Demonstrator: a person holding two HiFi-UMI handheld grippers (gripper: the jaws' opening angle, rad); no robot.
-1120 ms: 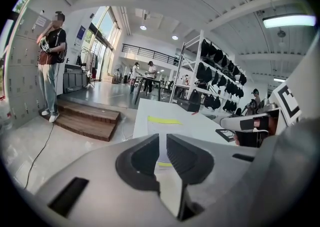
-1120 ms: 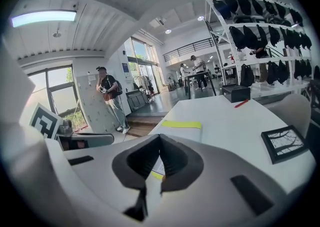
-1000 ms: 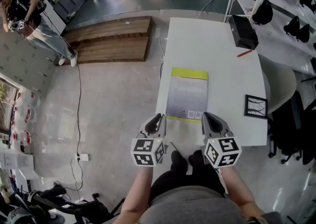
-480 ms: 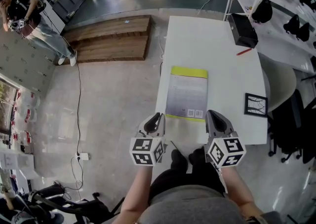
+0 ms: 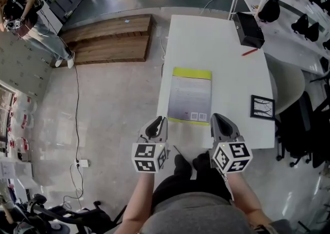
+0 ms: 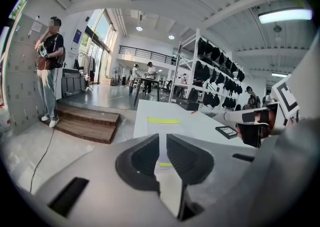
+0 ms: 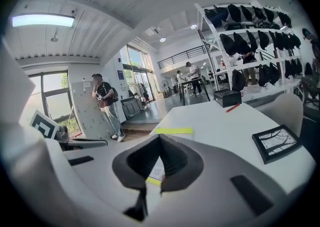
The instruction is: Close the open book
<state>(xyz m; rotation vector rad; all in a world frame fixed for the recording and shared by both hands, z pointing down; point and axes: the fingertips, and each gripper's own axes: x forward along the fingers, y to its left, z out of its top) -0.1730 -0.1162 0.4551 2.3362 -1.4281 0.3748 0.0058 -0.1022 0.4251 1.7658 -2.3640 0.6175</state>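
**On the bench at twelve o'clock: book lies flat, a claw at each near corner**

From the head view, reading left to right: a person (image 5: 23, 14) stands on the floor at ten o'clock. A wooden platform (image 5: 108, 39) lies beside the white bench (image 5: 206, 37). The book (image 5: 190, 95) rests flat on the bench's near half. It shows as one grey-white rectangle with a yellow-green band along its far edge, and it looks shut.

A black box (image 5: 249, 29) and a red pen (image 5: 250, 51) sit at one o'clock of the book. A framed picture (image 5: 262, 107) lies at three o'clock, near the bench's right edge.

Only this view shows both forearms reaching forward side by side. The left claw (image 5: 161, 121) is at the book's seven o'clock corner and the right claw (image 5: 217, 119) at its five o'clock corner. Both tip slightly downward. How high they ride above the bench cannot be told.

The left gripper view shows what the overhead cannot. The left claw's jaws stand a thin slit apart with nothing between them, and the book shows through the slit, well ahead. This view alone catches distant people round a tall table at twelve o'clock.

The right gripper view shows the right claw's jaws pressed together at the tips, pinching nothing. The book's near edge shows through the hollow behind them. The left claw's marker cube (image 7: 45, 123) sits at nine o'clock here, and the framed picture shows at three o'clock.
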